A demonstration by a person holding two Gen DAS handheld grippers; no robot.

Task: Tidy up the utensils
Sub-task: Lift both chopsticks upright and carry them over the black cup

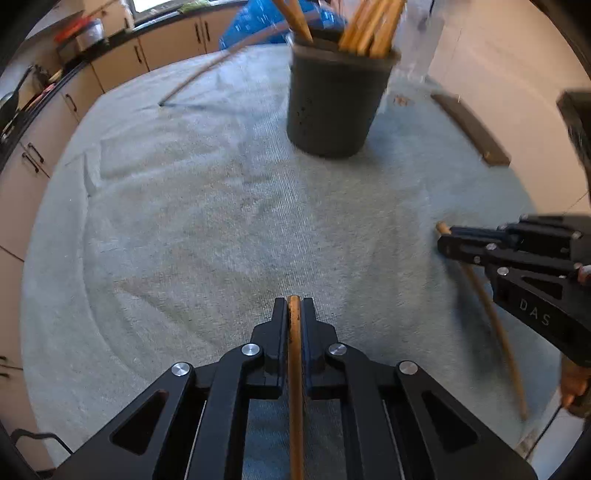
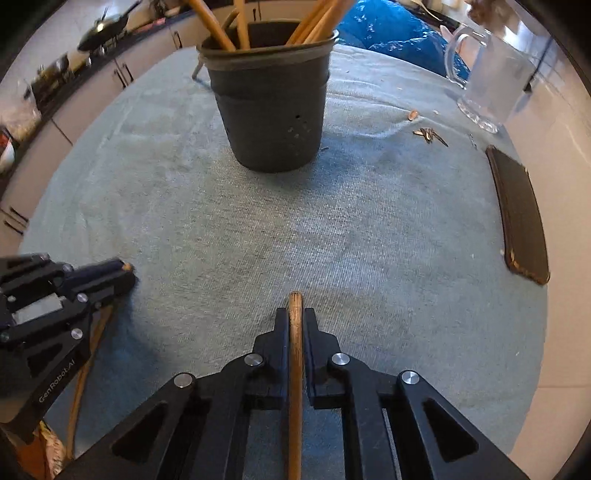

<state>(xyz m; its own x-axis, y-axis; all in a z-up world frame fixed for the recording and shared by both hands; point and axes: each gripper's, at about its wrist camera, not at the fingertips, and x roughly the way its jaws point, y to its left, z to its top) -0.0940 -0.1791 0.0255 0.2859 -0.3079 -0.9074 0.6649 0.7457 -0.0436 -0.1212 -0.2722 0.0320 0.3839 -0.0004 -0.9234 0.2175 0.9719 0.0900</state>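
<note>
1. The left gripper (image 1: 294,314) is clenching one wooden chopstick (image 1: 294,369) between its fingers (image 1: 279,332), and the stick is running straight along them.
2. The right gripper (image 2: 295,325) is grasping a second wooden chopstick (image 2: 295,369) in the same way, the tip showing just past the fingers.
3. A dark utensil holder (image 2: 269,107) is standing upright ahead of both grippers, well apart from them, and it is already holding several wooden sticks (image 2: 314,22).
4. Nothing is standing between the grippers and the holder.
5. A glass mug (image 2: 487,81), a dark flat case (image 2: 521,218) and a few small seeds (image 2: 428,134) are lying to the right.
6. A grey-green cloth (image 2: 332,229) is covering the bench, with kitchen cabinets (image 1: 122,62) and a blue bag (image 2: 391,33) behind.
</note>
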